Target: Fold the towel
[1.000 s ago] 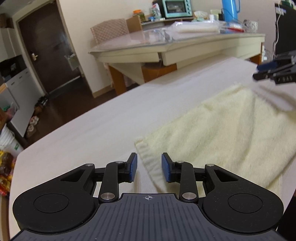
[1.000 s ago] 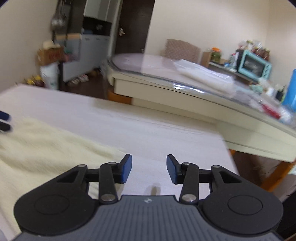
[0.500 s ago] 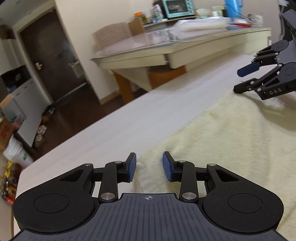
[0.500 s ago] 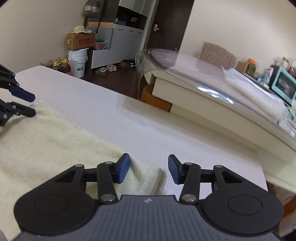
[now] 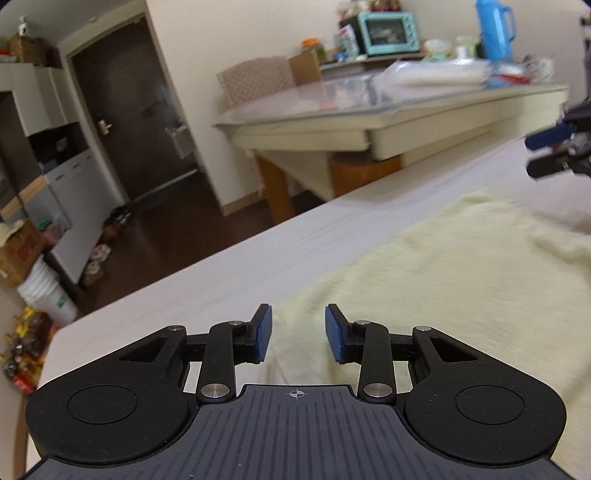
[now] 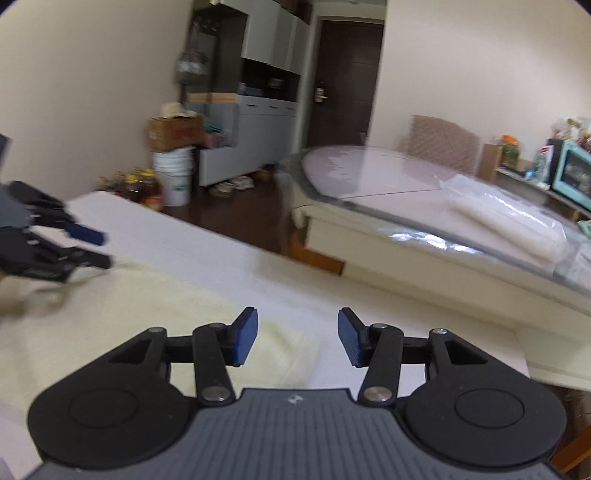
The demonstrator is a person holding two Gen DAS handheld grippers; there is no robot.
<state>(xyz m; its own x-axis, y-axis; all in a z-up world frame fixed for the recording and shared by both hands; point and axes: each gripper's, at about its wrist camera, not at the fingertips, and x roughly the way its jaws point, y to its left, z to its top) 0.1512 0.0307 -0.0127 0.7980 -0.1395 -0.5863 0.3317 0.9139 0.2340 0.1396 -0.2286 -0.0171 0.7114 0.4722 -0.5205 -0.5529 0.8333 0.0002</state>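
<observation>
Bench point(image 5: 207, 295), white cloth cover, carries the pale yellow towel point(image 5: 443, 280), lying flat. Since half a second ago both tools have lifted back a little from the towel's far corners. Left hand-held gripper point(image 5: 297, 338): jaws spread, nothing between them, over the towel's left corner. Right hand-held gripper point(image 6: 297, 338): jaws spread wider, empty, over the right corner point(image 6: 291, 347) and bare cloth. Beyond: glass-topped table point(image 5: 369, 110), dark door point(image 6: 345, 81), white bucket point(image 6: 173, 181), teal toaster oven point(image 5: 391, 31).
</observation>
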